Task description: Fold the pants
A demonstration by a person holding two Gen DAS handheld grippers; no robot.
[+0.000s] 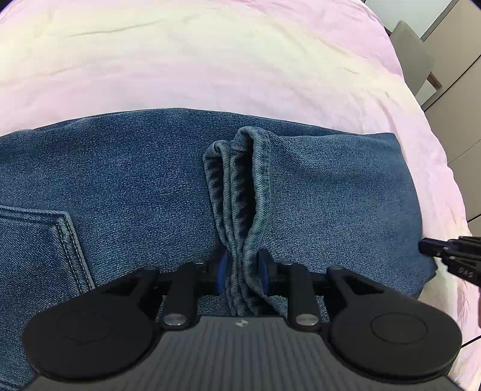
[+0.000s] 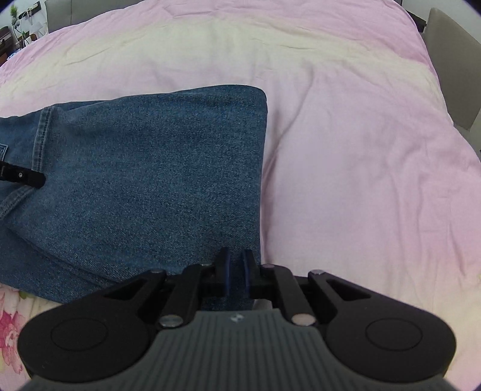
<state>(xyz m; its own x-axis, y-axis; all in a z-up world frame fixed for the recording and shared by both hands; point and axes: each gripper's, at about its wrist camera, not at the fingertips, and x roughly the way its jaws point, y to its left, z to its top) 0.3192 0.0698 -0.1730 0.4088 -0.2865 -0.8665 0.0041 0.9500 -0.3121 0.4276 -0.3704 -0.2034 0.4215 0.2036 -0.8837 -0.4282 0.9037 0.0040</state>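
Observation:
Blue denim pants (image 1: 135,180) lie folded across a pink bed cover (image 1: 210,60). A back pocket (image 1: 36,240) shows at the left. My left gripper (image 1: 243,264) is shut on a bunched, upright pleat of hems (image 1: 240,186), with its blue pads pressing either side. In the right wrist view the pants (image 2: 150,168) end in a straight folded edge at the right. My right gripper (image 2: 236,270) is over their near right corner with its jaws nearly together; I cannot tell whether they pinch cloth. The left gripper's fingertip (image 2: 36,179) shows at the left edge, and the right gripper's (image 1: 430,245) at the right edge.
The bed cover (image 2: 360,150) stretches far beyond and right of the pants. It has a flower print (image 2: 12,318) at the near left. A grey chair (image 1: 415,57) and cabinet fronts (image 1: 457,99) stand past the bed's right edge. Shelves with a plant (image 2: 15,18) are far left.

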